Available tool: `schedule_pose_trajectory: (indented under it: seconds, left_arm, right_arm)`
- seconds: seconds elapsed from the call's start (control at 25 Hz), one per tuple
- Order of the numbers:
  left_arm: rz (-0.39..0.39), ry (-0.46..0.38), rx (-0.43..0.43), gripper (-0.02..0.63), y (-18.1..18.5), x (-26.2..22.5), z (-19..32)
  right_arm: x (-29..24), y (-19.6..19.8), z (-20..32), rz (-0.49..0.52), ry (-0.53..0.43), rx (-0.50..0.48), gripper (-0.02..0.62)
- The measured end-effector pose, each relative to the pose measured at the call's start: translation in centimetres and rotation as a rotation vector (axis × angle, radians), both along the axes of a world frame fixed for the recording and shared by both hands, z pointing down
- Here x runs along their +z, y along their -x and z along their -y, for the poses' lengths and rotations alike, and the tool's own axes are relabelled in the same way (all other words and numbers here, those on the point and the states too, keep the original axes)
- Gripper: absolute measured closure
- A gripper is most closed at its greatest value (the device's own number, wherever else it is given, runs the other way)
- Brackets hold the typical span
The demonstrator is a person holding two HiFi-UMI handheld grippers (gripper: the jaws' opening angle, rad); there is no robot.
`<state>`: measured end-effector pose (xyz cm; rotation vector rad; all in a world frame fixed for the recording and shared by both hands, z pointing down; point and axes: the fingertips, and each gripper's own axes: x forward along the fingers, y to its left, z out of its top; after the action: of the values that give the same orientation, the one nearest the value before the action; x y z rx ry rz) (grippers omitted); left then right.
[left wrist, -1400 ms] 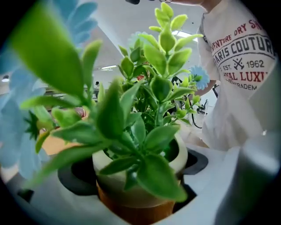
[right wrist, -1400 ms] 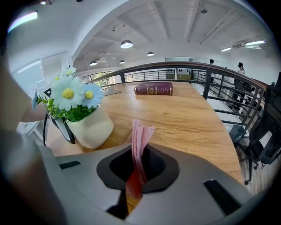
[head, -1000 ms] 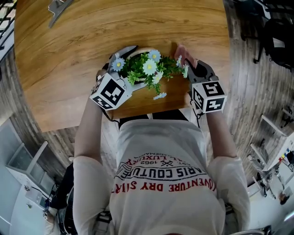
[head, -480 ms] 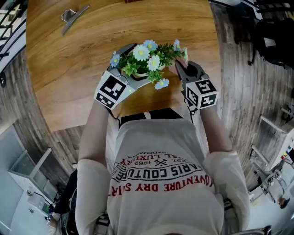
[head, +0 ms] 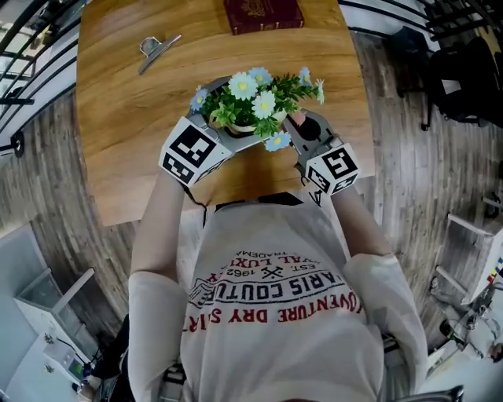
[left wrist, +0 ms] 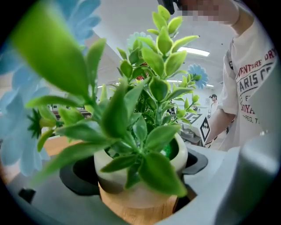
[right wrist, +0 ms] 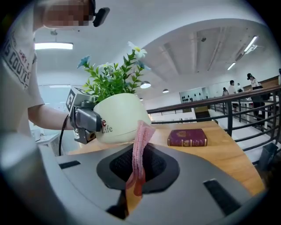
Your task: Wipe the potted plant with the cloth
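In its own view most plainly, right gripper (right wrist: 134,178) fingers (right wrist: 206,193) pinching cloth (right wrist: 139,147); left gripper (left wrist: 138,206) fingers (left wrist: 48,200) clamped round potted plant (left wrist: 149,92).

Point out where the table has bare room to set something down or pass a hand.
Bare wood lies between the binder clip and the potted plant, along the left side of the table below the clip, and right of the book. Crowded: the near edge, where the left tool grips the potted plant and the right tool holds the cloth.
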<state>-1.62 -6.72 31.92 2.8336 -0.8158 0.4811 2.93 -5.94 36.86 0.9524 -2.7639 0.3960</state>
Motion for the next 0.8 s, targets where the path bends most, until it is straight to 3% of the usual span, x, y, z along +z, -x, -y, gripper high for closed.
schedule_pose_trajectory:
  seconds: [0.2,0.36,0.8]
  left_arm:
    - [-0.039,-0.039,0.041,0.083,0.7,-3.2,-1.2]
    - [-0.036,-0.060,0.096,0.083,1.9,-4.7,-2.4]
    - [-0.085,-0.060,0.158,0.083,2.3,-6.6,-3.9]
  right_arm:
    - [-3.1,2.6,-1.1,0.027,-0.158,-0.032,0.555]
    - [-4.9,5.0,-2.1,-0.029,-0.288,-0.068,0.555]
    - [-7.5,8.8,-4.1,0.037,-0.348,-0.119,0.555]
